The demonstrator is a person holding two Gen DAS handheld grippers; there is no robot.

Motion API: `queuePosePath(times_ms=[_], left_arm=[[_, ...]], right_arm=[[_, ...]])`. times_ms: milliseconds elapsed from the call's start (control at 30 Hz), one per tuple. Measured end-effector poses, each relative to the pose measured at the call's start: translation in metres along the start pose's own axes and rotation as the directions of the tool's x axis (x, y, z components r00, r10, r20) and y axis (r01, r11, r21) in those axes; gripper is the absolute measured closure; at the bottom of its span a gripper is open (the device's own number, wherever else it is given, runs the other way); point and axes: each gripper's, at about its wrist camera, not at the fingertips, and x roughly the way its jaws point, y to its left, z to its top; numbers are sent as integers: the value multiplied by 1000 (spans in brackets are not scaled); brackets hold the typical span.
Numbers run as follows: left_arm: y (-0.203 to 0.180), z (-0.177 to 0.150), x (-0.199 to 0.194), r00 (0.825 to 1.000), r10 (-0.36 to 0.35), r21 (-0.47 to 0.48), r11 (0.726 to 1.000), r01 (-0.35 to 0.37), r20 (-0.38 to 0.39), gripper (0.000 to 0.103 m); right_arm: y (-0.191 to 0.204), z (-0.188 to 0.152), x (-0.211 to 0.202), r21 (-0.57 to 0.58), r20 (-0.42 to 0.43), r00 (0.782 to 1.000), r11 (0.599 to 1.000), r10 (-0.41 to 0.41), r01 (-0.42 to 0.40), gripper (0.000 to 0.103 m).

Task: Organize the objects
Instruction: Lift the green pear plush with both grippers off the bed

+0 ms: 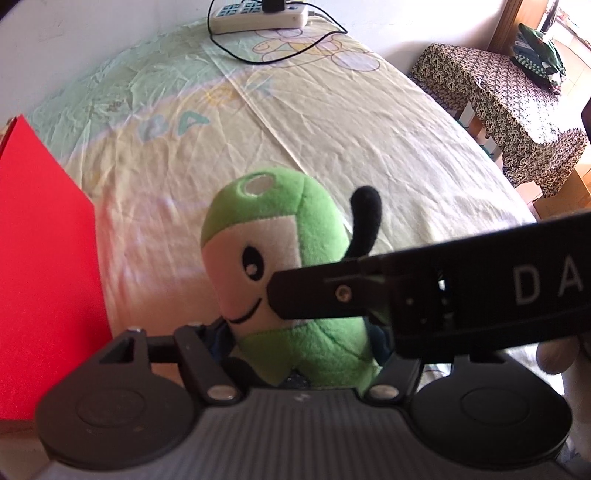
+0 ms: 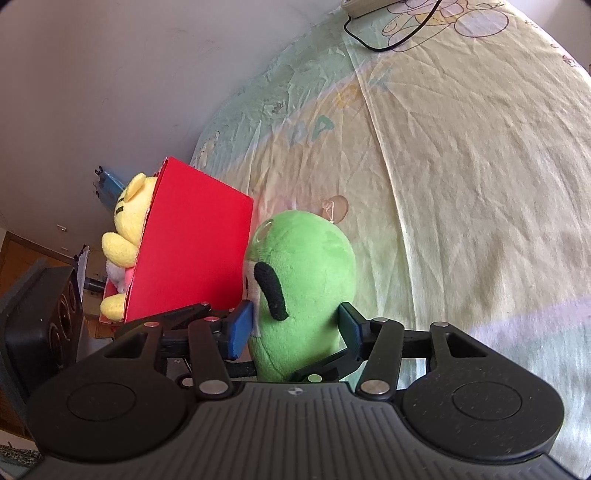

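Green plush fabric covers the one smiling toy (image 1: 295,266) standing upright on the pale yellow printed bedsheet (image 1: 369,140), just beside one red cardboard box (image 2: 192,251). Your left gripper (image 1: 295,339) and right gripper (image 2: 295,328) both clamp its lower body. One yellow plush toy (image 2: 129,221) sits in the box. One white power strip (image 1: 258,16) lies well apart.

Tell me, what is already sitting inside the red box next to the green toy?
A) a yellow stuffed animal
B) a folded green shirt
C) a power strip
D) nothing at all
A: in the right wrist view a yellow stuffed animal pokes out of the open side of the red box, just beyond the green toy.
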Motion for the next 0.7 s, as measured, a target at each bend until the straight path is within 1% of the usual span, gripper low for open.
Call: queuePosePath(times_ms=[167,367,500,700], left_arm=[[-3,-3,-11,1000,-5,24,1000,5,19,32],[-3,-10,-28,999,-16,53,998,14,39,32],[4,-15,-44,998,-29,63,998,25,60,33],[22,-22,-77,992,-37,71,997,28,118,34]], right_arm=[[5,-7,-11,9,22,1000,1000,-2,2,49],[21,-18,-19,-5,51,999,1000,-13,13,49],[37,-24,-24,-29,75,997,999,-19,21,49],[74,-35,-25,-85,105,994,996,-20,29,49]])
